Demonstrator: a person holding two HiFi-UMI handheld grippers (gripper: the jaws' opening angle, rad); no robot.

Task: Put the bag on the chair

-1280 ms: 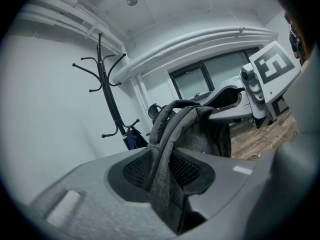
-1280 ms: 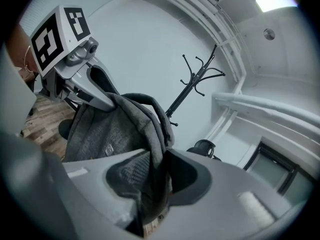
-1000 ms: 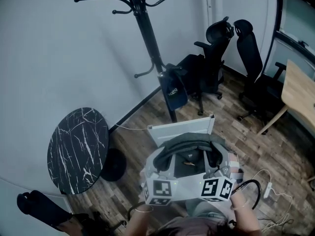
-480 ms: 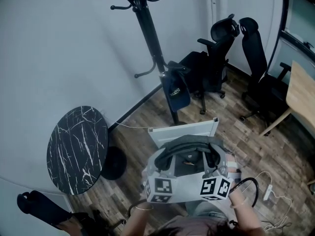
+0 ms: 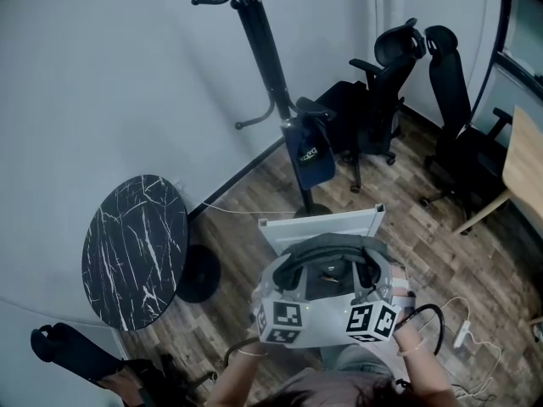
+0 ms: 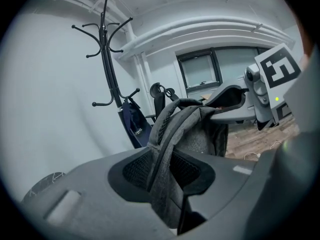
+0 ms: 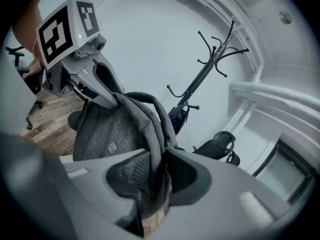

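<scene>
A grey backpack (image 5: 327,271) hangs between my two grippers, just above the seat of a white chair (image 5: 320,225) whose back shows behind it. My left gripper (image 5: 284,302) is shut on one grey shoulder strap (image 6: 161,149), which runs up between its jaws. My right gripper (image 5: 374,300) is shut on the other strap (image 7: 154,144). In the left gripper view my left gripper (image 6: 167,176) faces the bag's body (image 6: 200,134) and the right gripper (image 6: 260,91). Seen from my right gripper (image 7: 159,181), the left gripper (image 7: 75,49) is beyond the bag (image 7: 107,131).
A black coat stand (image 5: 270,75) with a dark blue bag (image 5: 310,153) hung on it rises behind the chair. Two black office chairs (image 5: 383,83) stand at the back right, a round marble table (image 5: 136,248) at the left, a wooden desk (image 5: 526,164) at the right. Cables (image 5: 462,329) lie on the floor.
Both grippers and the bag have sunk a little towards the white chair. Both grips on the straps are unchanged.
</scene>
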